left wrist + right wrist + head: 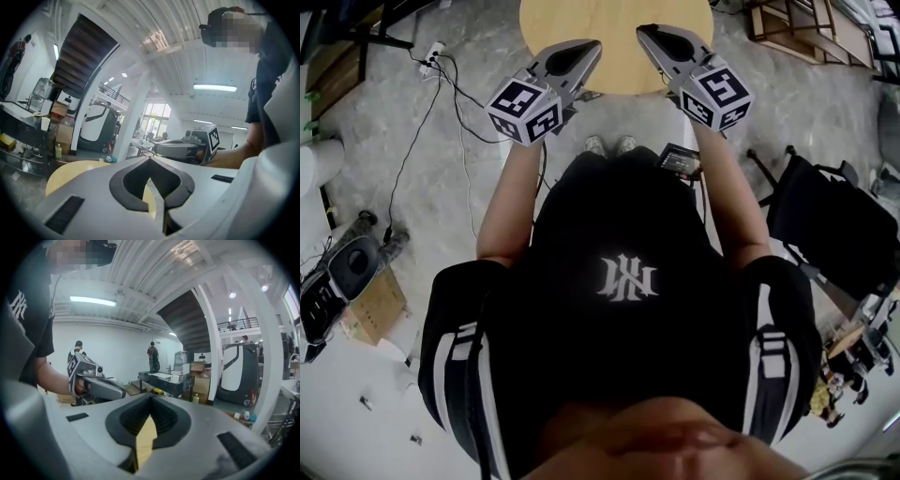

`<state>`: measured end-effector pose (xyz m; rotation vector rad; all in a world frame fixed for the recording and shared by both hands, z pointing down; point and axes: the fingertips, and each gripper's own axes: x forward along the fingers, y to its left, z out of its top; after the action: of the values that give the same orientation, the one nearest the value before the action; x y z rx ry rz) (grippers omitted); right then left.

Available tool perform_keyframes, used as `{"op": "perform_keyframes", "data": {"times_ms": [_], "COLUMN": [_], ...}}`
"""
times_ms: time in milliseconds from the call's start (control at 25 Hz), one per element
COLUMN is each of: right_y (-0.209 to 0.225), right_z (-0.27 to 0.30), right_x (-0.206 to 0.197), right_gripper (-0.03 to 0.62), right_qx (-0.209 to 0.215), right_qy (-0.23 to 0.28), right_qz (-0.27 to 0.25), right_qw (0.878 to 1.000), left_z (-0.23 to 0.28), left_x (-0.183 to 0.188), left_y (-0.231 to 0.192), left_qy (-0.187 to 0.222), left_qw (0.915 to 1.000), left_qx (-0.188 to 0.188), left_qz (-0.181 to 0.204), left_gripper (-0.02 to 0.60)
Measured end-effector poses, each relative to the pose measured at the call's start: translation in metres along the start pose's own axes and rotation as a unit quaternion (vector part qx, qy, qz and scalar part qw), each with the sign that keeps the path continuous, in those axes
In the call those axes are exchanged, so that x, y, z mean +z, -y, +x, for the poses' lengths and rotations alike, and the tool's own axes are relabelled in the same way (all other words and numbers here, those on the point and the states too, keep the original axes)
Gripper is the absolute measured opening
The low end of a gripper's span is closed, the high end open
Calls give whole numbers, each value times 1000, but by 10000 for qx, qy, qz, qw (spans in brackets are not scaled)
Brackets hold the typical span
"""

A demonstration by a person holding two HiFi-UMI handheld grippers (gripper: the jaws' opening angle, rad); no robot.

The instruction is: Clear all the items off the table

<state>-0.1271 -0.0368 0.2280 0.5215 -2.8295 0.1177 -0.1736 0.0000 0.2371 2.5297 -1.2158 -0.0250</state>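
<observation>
I hold the left gripper (pixel 589 49) and the right gripper (pixel 649 36) side by side over the near edge of the round pale-wood tabletop (pixel 617 28), both sets of jaws closed on nothing. No item shows on the part of the tabletop I can see, so I judge this a resting pose: nothing here needs gripping.

Grey left tongs (pixel 592 47) and right tongs (pixel 645 31); pale wood table (pixel 614 23); black shirt (pixel 628 225).
</observation>
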Motion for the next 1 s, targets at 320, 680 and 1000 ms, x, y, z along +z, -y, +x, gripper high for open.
{"op": "perform_keyframes", "data": {"times_ms": [320,680,1000], "right_y": [37,148,244], "right_z": [7,50,153], "right_x": [-6,-47,-119], "right_gripper": [82,212,319], "right_qx": [-429,-395,255], "right_qy": [-3,-342,-1074], "right_qz": [-119,128,343], "right_qw": [9990,9986,9933], "left_z": [8,63,117], "left_x": [-2,-1,-37], "left_y": [-13,-81,-173], "left_qy": [-172,-251,-896], "left_qw": [9995,9989,9915], "left_qx": [-26,387,945], "left_qz": [272,118,-41], "left_gripper": [12,12,12]}}
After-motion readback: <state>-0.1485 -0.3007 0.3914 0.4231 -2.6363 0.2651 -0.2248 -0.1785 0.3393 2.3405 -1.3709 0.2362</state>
